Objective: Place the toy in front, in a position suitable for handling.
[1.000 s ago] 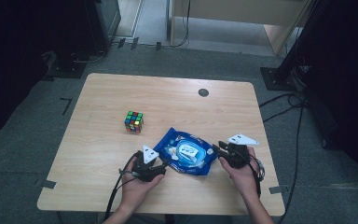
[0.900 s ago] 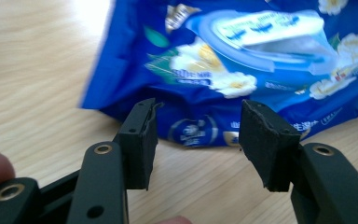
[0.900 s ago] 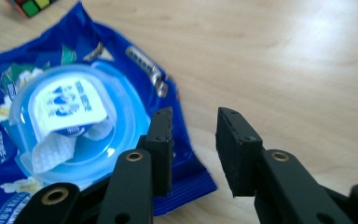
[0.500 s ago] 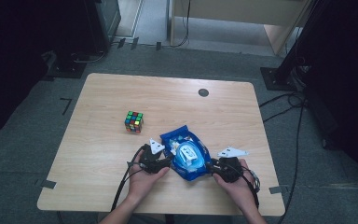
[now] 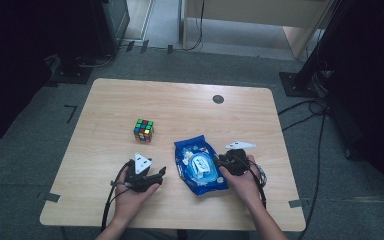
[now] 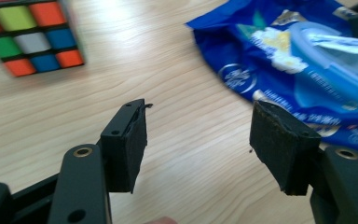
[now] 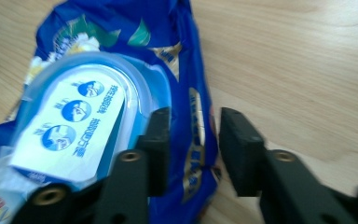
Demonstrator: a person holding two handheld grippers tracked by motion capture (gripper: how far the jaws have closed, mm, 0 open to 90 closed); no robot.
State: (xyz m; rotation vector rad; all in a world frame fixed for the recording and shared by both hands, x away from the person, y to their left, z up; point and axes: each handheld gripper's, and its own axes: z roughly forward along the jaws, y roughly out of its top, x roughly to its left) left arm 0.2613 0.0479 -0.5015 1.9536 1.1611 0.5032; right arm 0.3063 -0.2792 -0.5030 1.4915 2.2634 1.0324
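Fingers, L: your left gripper (image 6: 198,149) has pads wide apart, nothing between them, just bare table (image 5: 190,107); jaws have just been opening
Fingers, R: your right gripper (image 7: 195,140) has jaws narrowed around the pack's side edge, a fold of blue film sits between the pads; they've just been closing, can't tell if they bite yet
Pack place: wipes pack (image 5: 200,166) lies flat near front-centre of table, betw. both hands, touching R gripper (image 5: 230,161), apart from L gripper (image 5: 152,176)
Step, as I judge it: pin the pack w/ R so the lid can be worked
How to: close R fully on the film only, keep off the hard lid rim; hold low so the pack doesn't slide
L next: bring L in from its side, aim for the lid's free lip, approach level, don't shove the pack
Risk: thin film may slip or tear if you pull hard
Pack look: blue crinkly soft bag, glossy, white print; oval pale-blue plastic lid (image 7: 81,109) w/ white label, lid looks shut
Cube (image 5: 143,130): well clear behind L, leave it
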